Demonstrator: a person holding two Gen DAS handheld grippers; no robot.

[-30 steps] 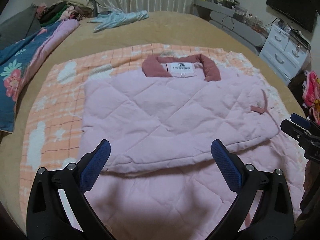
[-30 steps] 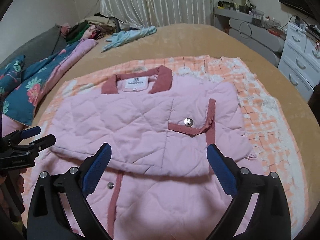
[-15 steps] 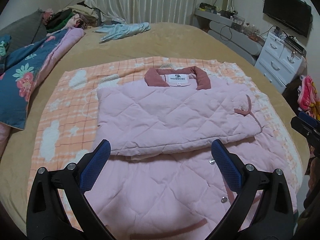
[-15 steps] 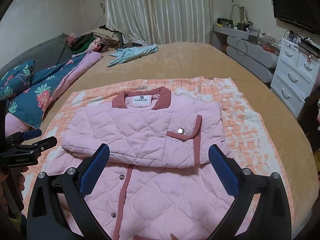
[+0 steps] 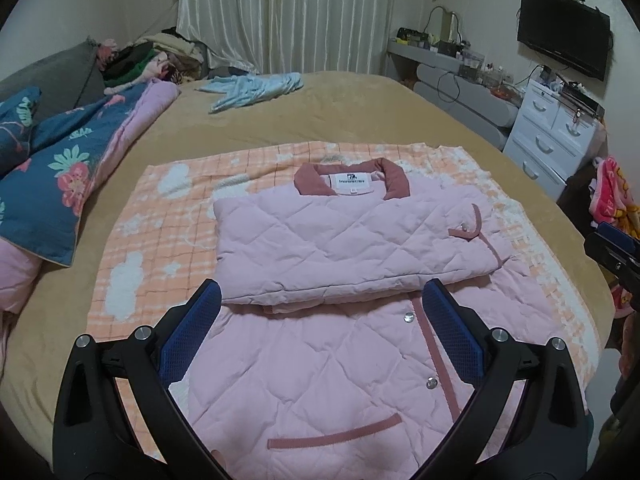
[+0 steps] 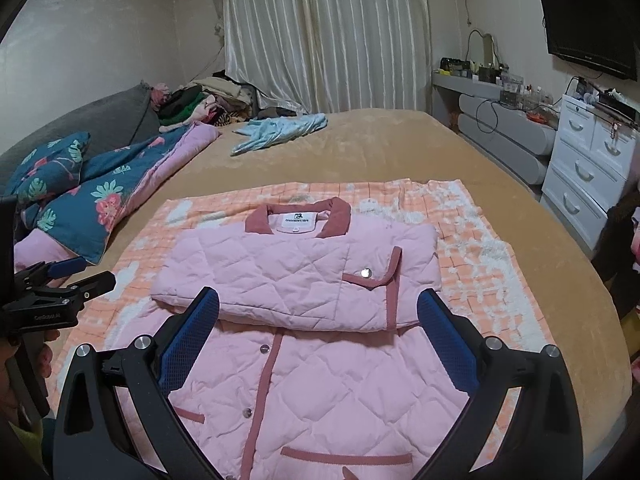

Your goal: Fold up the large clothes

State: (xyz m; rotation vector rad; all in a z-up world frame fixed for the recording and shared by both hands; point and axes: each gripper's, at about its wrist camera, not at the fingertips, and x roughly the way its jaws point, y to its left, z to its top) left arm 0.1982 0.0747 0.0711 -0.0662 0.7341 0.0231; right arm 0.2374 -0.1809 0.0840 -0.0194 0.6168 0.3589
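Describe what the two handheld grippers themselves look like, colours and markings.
Both are alike: the left gripper and right gripper have glossy black plastic frames with silver screw heads and two fingers faced with textured blue pads. Seen side-on from the right wrist camera, the left one carries small pale lettering, too small to read.

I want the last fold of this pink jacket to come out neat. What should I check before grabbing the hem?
1. Left gripper open and empty: ok.
2. Right gripper open and empty: ok.
3. Sleeves folded across the jacket chest: ok.
4. Lower half flat, nothing lying on it: ok.
5. Hem corners in view: cannot tell, they run under the grippers.
6. Checked blanket smooth under the jacket: ok where visible.
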